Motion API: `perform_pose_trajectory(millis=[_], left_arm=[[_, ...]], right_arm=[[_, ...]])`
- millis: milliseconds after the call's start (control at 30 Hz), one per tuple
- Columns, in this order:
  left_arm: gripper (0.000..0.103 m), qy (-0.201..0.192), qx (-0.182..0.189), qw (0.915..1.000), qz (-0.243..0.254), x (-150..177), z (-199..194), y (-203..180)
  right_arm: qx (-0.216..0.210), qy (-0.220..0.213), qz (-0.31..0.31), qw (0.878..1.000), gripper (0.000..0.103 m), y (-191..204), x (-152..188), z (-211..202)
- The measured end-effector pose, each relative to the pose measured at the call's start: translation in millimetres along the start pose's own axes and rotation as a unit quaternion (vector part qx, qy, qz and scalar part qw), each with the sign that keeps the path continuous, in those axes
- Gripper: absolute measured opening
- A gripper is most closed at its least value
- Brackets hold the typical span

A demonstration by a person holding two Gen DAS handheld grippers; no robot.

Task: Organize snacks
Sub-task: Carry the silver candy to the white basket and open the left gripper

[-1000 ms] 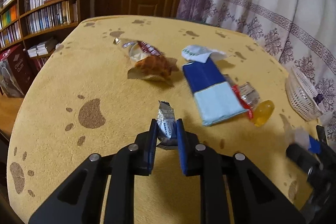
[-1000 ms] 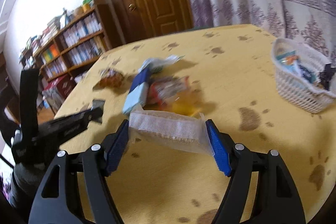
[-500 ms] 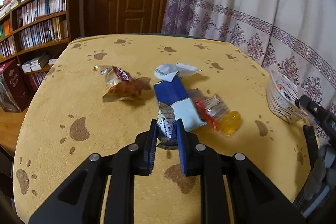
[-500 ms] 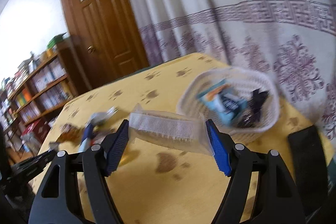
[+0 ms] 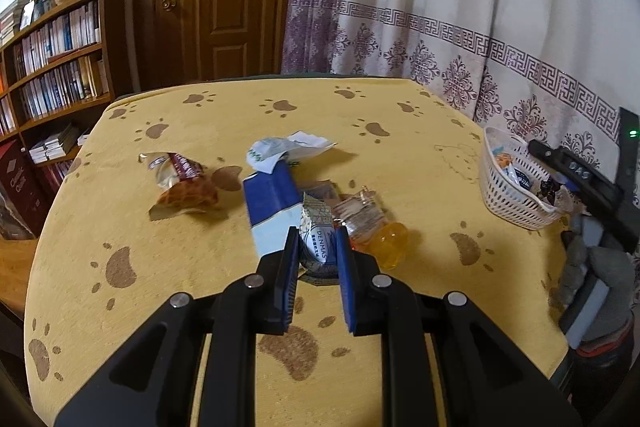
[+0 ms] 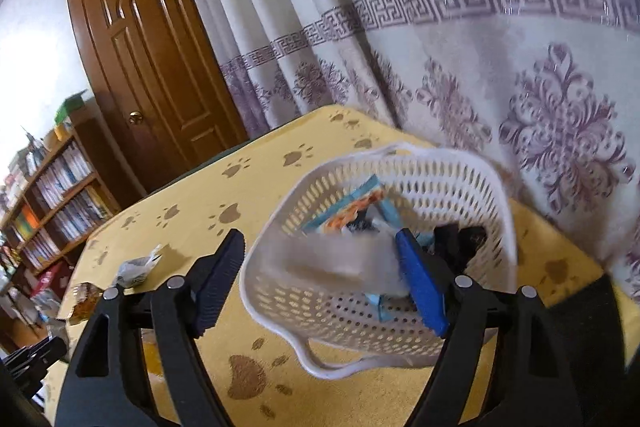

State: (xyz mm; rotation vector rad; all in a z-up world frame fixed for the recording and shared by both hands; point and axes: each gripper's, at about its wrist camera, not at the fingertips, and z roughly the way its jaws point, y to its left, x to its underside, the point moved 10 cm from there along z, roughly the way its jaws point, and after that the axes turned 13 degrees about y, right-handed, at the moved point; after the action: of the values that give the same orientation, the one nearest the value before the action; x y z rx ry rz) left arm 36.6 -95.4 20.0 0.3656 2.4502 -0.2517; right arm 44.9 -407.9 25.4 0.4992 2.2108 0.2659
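Silver DENMAS-printed snack packet [image 5: 318, 241] clamped upright between shut left gripper [image 5: 318, 251] above yellow paw-print tablecloth [image 5: 200, 259]; blurred clear wrapper [image 6: 332, 259] over white basket [image 6: 472, 187], loose between right gripper [image 6: 320, 259] jaws just widening.

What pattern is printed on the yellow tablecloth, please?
Brown paw prints scattered over the yellow tablecloth; the left wrist view shows them best.
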Motion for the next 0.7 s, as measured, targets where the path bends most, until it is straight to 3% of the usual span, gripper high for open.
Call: perform_pose_trajectory(millis=[100, 300, 500, 700], left_arm=[[0.018, -0.001, 0.000, 1.0000, 0.008, -4.3, 1.5, -7.6], [0.018, -0.001, 0.012, 0.9995, 0.029, -15.2, 6.6, -32.1], [0.018, -0.001, 0.032, 0.9980, 0.056, -24.1, 11.2, -66.2], [0.018, 0.000, 0.062, 0.9940, 0.090, -41.7, 18.5, -113.0]], right_arm=[[-0.003, -0.011, 0.010, 1.000, 0.081, -5.9, 8.2, -7.8], [0.038, -0.053, 0.041, 0.997, 0.081, -34.7, 20.0, -31.7], [0.078, -0.112, 0.050, 0.989, 0.081, -52.0, 20.3, -60.4], [0.102, -0.139, 0.071, 0.983, 0.081, -69.4, 22.7, -69.4]])
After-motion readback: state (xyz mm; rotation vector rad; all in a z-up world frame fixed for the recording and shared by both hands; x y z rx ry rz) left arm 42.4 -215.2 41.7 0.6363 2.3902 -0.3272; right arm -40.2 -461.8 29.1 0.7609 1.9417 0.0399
